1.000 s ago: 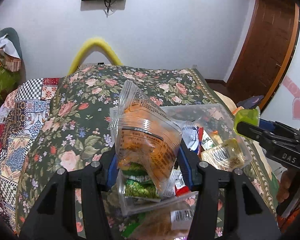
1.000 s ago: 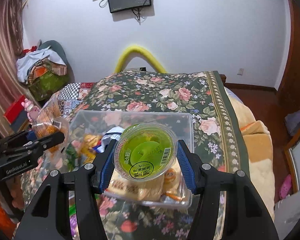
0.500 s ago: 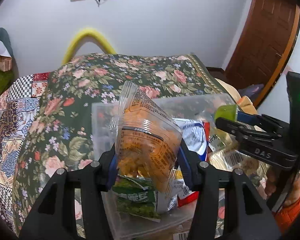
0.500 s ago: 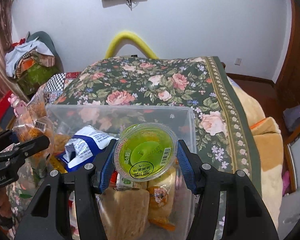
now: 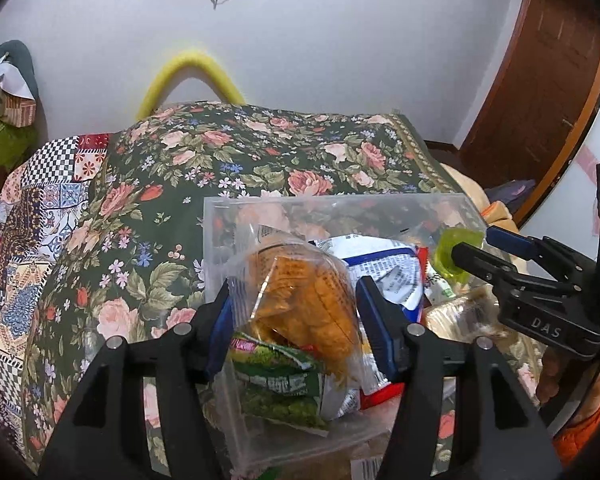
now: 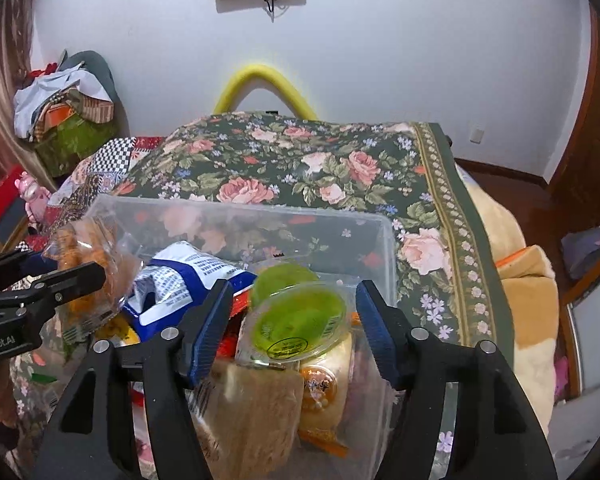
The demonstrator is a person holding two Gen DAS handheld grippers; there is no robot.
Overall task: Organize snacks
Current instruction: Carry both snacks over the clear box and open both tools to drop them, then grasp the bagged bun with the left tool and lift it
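A clear plastic bin (image 5: 216,248) (image 6: 384,236) stands on the floral bed cover and holds several snack packs. My left gripper (image 5: 294,316) is shut on a clear bag of orange snacks (image 5: 308,300) over the bin's left part; the bag also shows in the right wrist view (image 6: 88,264). My right gripper (image 6: 294,320) is open. A green jelly cup (image 6: 300,322) (image 5: 454,254) is between its fingers without touching them, tilted on the packs in the bin's right part. A blue-and-white pack (image 6: 184,284) (image 5: 384,272) lies in the middle.
A green pea pack (image 5: 276,384) lies at the bin's near left. Bread and bun packs (image 6: 260,412) fill its near right. The floral bed cover (image 5: 228,168) stretches behind. A yellow foam arch (image 6: 260,80) and a clothes pile (image 6: 64,108) are near the wall.
My right gripper has opened and the green jelly cup has dropped onto the packs in the bin. My left gripper has lowered the orange snack bag, now tilted, toward the bin.
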